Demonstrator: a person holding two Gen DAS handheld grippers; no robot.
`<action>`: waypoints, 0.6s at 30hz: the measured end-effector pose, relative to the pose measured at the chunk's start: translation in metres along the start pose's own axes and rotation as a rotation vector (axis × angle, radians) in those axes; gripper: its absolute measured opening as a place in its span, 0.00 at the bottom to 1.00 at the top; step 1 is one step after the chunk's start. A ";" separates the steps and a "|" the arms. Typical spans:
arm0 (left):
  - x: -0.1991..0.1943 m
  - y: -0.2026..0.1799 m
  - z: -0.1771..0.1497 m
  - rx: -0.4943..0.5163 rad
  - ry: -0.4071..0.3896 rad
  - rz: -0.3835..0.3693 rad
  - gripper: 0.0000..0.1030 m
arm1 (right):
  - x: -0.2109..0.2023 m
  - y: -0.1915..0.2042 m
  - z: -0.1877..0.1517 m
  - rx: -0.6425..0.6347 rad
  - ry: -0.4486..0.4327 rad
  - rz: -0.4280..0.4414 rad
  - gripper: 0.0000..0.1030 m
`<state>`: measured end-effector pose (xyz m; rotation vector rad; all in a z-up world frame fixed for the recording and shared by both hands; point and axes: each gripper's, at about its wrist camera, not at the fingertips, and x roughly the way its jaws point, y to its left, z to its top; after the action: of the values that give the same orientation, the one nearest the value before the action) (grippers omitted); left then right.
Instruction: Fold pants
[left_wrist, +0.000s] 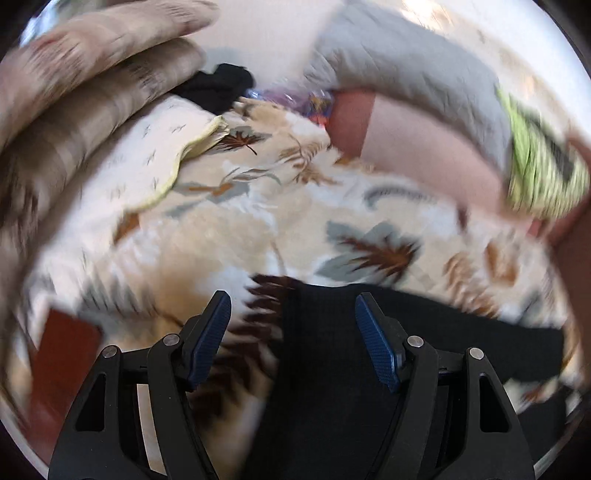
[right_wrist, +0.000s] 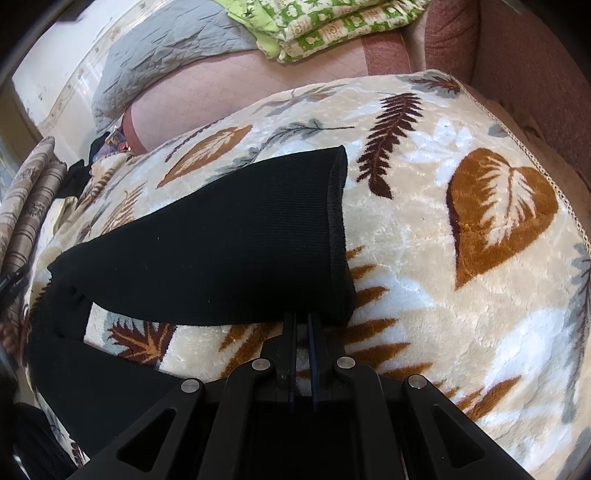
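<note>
Black ribbed pants (right_wrist: 221, 240) lie on a cream blanket with a leaf pattern (right_wrist: 461, 295). One leg stretches up and to the right and ends in a hemmed cuff. My right gripper (right_wrist: 302, 317) is shut on the near edge of that leg, close to the cuff. The left wrist view is blurred. There my left gripper (left_wrist: 292, 299) stands open above the blanket (left_wrist: 240, 221), with its blue pads wide apart. The pants (left_wrist: 332, 350) lie below and between its fingers, which do not press on them.
A grey quilt (right_wrist: 155, 59) and a folded green patterned cloth (right_wrist: 325, 26) lie on a pink sheet (right_wrist: 240, 85) beyond the blanket. Striped brown fabric (right_wrist: 33, 195) and a small black cloth (left_wrist: 218, 88) sit at the left. A reddish upholstered edge (right_wrist: 517, 74) is at the right.
</note>
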<state>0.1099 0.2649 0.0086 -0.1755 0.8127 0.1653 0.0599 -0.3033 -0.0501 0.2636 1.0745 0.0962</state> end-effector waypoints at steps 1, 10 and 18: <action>0.003 0.002 0.006 0.043 0.024 0.007 0.68 | 0.000 0.000 0.000 -0.004 0.000 -0.001 0.05; 0.045 -0.014 0.023 0.513 0.230 -0.033 0.68 | 0.001 0.000 0.002 -0.010 0.009 -0.002 0.05; 0.077 -0.021 0.020 0.632 0.197 -0.052 0.68 | 0.002 0.001 0.003 -0.026 0.009 -0.010 0.05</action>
<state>0.1812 0.2552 -0.0324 0.3877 1.0180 -0.1643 0.0637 -0.3021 -0.0503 0.2345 1.0824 0.1024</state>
